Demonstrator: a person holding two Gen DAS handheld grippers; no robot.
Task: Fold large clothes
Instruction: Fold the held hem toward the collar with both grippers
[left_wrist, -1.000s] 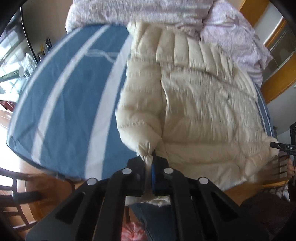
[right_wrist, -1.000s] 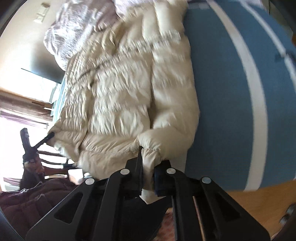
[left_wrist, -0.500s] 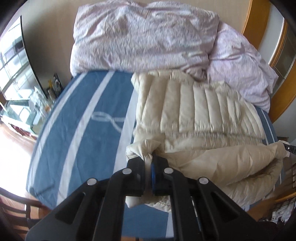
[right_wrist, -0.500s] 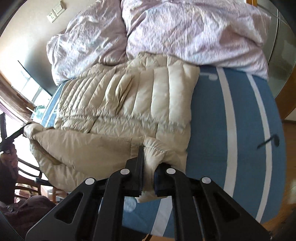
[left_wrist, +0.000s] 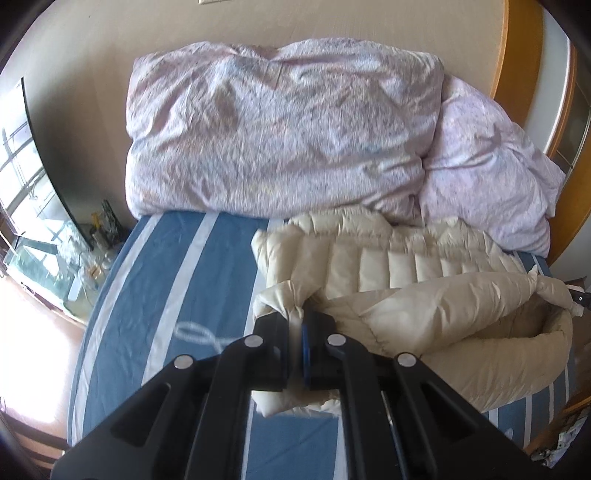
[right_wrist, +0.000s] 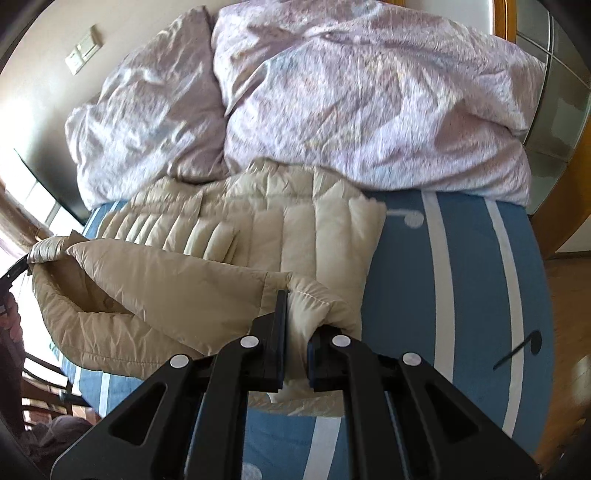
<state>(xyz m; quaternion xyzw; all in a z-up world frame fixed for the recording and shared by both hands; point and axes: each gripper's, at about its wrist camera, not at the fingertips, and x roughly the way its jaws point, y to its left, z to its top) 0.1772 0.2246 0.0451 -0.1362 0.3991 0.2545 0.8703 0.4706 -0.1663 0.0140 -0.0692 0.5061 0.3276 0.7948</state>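
Note:
A cream quilted puffer jacket (left_wrist: 388, 266) lies on a blue bed sheet with white stripes (left_wrist: 166, 280). Its lower hem is lifted and doubled back over the quilted body. My left gripper (left_wrist: 300, 321) is shut on one hem corner of the jacket. In the right wrist view the same jacket (right_wrist: 295, 229) spreads toward the duvet, and my right gripper (right_wrist: 295, 325) is shut on the other hem corner. The raised hem hangs slack between the two grips. The other gripper's tip shows at the far edge of each view, at the jacket's opposite corner.
A crumpled lilac duvet (left_wrist: 280, 129) and pillow (left_wrist: 491, 166) are piled at the head of the bed against the wall. A wooden frame (left_wrist: 517, 55) borders the right. A window and small items (left_wrist: 103, 221) stand left of the bed. Wooden floor (right_wrist: 569, 314) lies beyond the right edge.
Both grippers have lifted the jacket's hem and carried it toward the duvet, doubling the lower part over the upper. The views have tilted up to show the wall.

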